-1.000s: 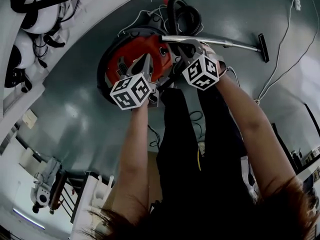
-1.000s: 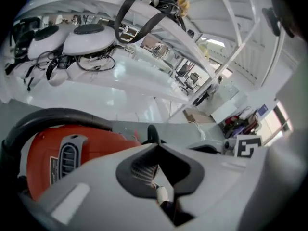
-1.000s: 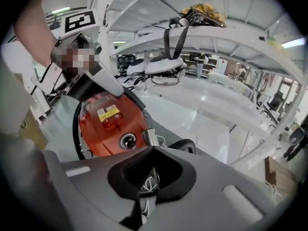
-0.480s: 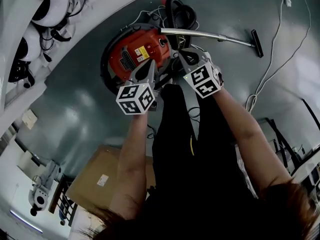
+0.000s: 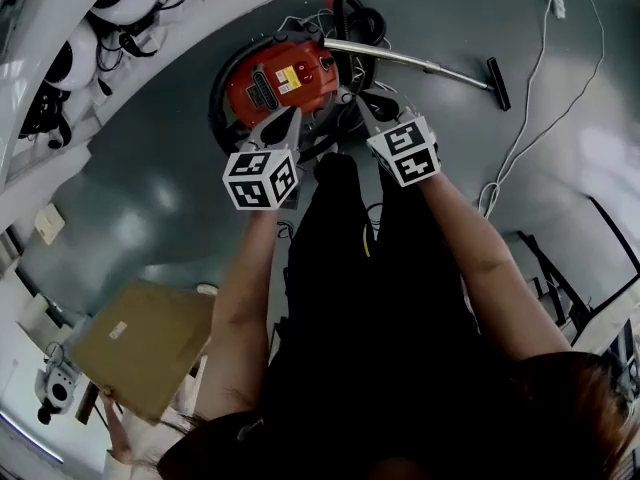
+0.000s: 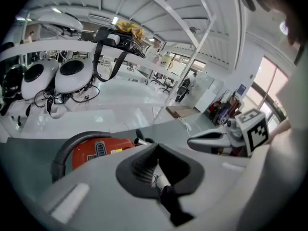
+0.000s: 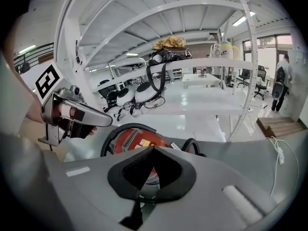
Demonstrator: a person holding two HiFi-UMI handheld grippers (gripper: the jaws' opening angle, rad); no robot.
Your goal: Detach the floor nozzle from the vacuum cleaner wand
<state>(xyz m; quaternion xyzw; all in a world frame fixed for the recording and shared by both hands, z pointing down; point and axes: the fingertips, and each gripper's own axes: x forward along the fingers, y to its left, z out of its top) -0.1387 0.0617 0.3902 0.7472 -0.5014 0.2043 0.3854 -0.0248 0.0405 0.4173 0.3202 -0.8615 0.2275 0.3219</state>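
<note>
Grey floor (image 5: 170, 168), smooth and glossy with soft glare patches; white shelving (image 6: 48, 47) arches overhead in both gripper views, carrying rounded white shells (image 6: 72, 73) hung with black straps; flat brown cardboard box (image 5: 140, 343) at lower left of head view.

Vacuum cleaner (image 5: 285, 83): round red canister with black rim and handle; coiled ribbed black hose (image 5: 358, 18) behind it; slim bright-metal wand (image 5: 400, 58) runs straight across the floor to the floor nozzle (image 5: 497, 83), a short flat black bar set crosswise on the wand's far end, joined to it, well apart from both tools; thin white cable (image 5: 535, 108) loops past it.

Left gripper (image 5: 291, 118) and right gripper (image 5: 352, 100) show side by side at the canister's near edge; grey plastic, checkered marker cubes; both clenched, ribbed dark pads meeting at the tips, nothing between them.

Head view alone shows the nozzle and the whole wand; gripper views give only canister, hose and a stub of wand, plus a distant person (image 7: 279, 88) near chairs.
</note>
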